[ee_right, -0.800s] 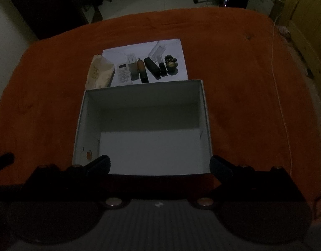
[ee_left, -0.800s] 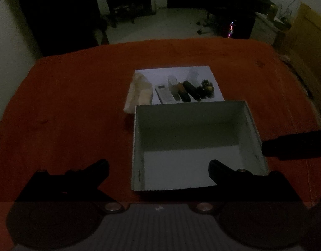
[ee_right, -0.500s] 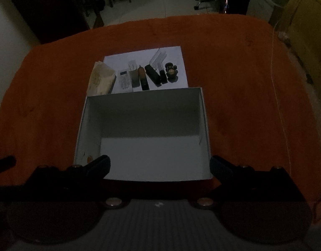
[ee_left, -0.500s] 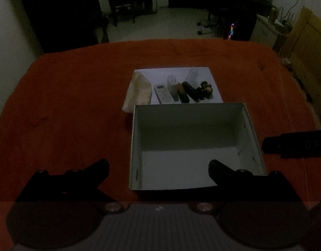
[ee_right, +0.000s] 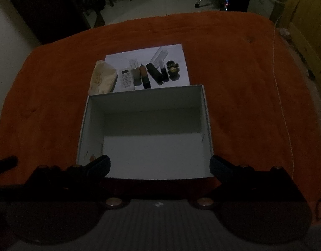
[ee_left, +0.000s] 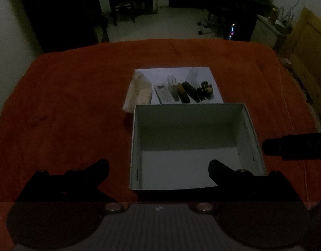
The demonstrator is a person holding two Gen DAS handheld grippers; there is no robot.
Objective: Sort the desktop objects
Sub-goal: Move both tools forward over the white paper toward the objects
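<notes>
Both grippers stood spread wide, holding nothing: the left gripper (ee_left: 158, 167) and right gripper (ee_right: 159, 164) hung above the white box (ee_right: 206, 113), small objects (ee_right: 152, 74) lying beyond it.

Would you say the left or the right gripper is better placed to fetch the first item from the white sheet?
Probably the right gripper: the open box and the row of items on the white sheet sit centred ahead of it. From the left gripper they lie off to the right. Both are open and empty.
</notes>
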